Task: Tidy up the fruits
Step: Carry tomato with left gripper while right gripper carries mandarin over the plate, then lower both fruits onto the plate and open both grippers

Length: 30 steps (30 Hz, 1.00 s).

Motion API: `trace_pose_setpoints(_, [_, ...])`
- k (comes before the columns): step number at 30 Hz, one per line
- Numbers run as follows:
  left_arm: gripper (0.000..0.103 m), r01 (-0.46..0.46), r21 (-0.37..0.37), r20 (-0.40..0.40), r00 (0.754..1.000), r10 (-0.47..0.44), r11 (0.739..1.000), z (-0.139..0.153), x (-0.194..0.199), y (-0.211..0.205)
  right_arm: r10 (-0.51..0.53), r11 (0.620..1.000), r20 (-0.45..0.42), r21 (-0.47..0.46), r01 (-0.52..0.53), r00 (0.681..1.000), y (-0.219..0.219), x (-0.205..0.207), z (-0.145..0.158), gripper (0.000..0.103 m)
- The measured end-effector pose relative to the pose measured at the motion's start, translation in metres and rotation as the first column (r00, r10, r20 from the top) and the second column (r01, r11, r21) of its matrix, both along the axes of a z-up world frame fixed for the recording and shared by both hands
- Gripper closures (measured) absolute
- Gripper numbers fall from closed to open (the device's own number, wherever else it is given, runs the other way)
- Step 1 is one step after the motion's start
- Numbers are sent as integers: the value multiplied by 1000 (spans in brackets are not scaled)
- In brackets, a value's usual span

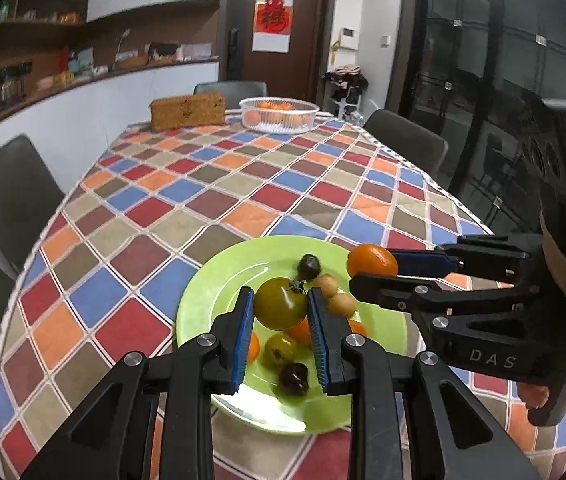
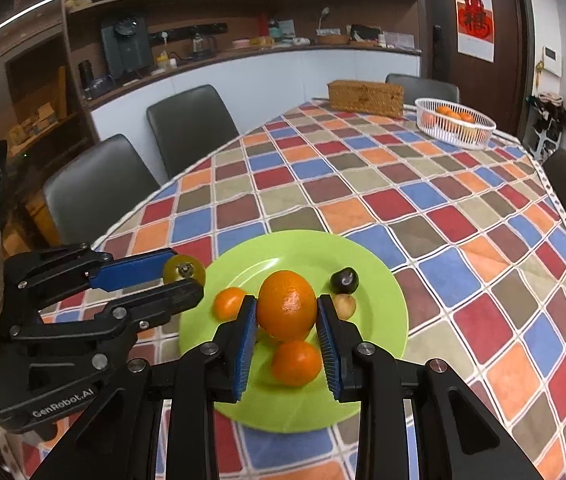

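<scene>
left gripper [image 1: 281, 308] grasps green tomato [image 1: 281, 303]; right gripper [image 2: 286, 312] clamps orange [image 2: 287, 305] (above plate [image 2: 383, 312]).

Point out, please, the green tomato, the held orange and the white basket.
green tomato [image 1: 281, 303], left wrist view, middle of its skin.
orange [image 2: 287, 311], right wrist view, centre of its peel.
white basket [image 2: 457, 134], right wrist view, front wall.

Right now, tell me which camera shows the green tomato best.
The left wrist view: the green tomato sits front and centre between the left gripper pads, stem visible. In the right wrist view it is small, partly hidden behind a blue pad.
</scene>
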<state>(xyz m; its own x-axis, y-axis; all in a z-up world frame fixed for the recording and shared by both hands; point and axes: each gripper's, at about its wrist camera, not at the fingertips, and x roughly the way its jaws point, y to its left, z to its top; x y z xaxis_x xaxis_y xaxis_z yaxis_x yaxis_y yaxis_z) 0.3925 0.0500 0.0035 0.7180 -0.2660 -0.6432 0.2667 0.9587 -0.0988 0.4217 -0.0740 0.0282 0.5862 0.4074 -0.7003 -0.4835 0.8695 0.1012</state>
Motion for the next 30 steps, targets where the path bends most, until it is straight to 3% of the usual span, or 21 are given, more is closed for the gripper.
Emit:
trace_pose_setpoints(15, [76,-48,-55,-168,985,38,997,-45,59,12,-29,998,-155,-52,22,987,12,62,-52,72])
trace_pose_setpoints(20, [69,-52,-15,-152,987,49,999,-46,57,10,-47,998,-147,-52,39,988,10,64,-53,71])
trace_pose_setpoints(30, [68,-82,64,-86,992,87,995,-28,25,8,-80,996,-88,-53,76,993,-2,38,-37,70])
